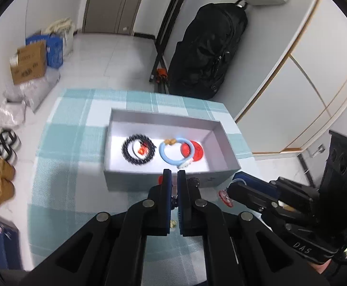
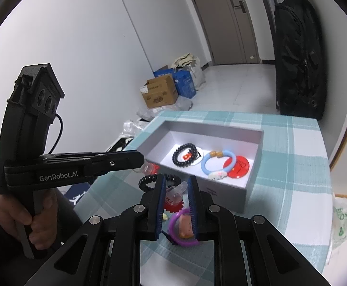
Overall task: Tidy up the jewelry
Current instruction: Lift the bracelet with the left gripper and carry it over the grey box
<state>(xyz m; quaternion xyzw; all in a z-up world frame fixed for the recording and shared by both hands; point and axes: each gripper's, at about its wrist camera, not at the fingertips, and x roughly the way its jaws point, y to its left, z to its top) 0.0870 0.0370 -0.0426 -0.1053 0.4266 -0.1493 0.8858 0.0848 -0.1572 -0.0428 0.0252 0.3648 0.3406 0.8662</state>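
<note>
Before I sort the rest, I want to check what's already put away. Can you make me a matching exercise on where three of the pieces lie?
Things:
1. black beads
2. blue bangle
3. purple ring

Places:
A. on the cloth, outside the box
B. in the box, at its left end
C. in the box, overlapping the red disc

Pairs: 1-B, 2-C, 3-A
</note>
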